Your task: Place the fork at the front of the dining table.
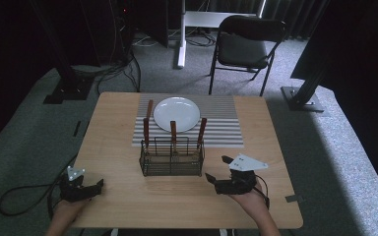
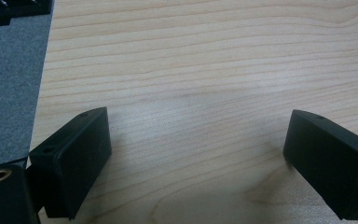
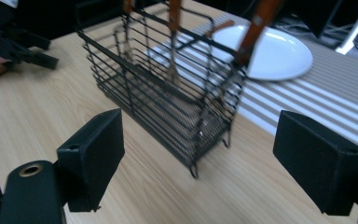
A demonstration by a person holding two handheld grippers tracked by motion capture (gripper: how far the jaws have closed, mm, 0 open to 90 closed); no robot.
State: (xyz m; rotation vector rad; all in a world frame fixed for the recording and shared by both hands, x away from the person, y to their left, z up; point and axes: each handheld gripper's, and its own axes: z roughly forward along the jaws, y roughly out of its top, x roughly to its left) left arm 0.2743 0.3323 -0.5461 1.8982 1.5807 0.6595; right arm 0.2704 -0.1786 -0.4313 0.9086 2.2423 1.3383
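Place setting before any utensil is drawn. A wire caddy [image 1: 172,157] stands upright at the middle of the wooden table [image 1: 113,147], its far side at the near edge of a striped placemat [image 1: 221,120], on which a white plate [image 1: 176,113] lies just behind it. Three wooden-handled utensils stand in the caddy, one to a compartment as far as can be judged: the left utensil [image 1: 147,123] leans back toward the plate's left rim, the middle utensil [image 1: 173,132] rises nearly straight, and the right utensil [image 1: 202,129] tilts slightly right. Their working ends are lost behind the mesh, so which is knife, fork or spoon cannot be told. The handles project above the rim, presumably so that jaws can close on them from above or from the side. The right gripper [image 1: 217,170] rests near the caddy's right front corner, angled toward it; in the right gripper view its jaws stand wide apart and frame the caddy's corner, holding nothing, which suggests that it is the hand poised to reach first. The left gripper [image 1: 97,184] sits well apart, near the table's left front edge, its jaws likewise spread over bare wood in the left gripper view, probably parked clear of the other hand's approach.
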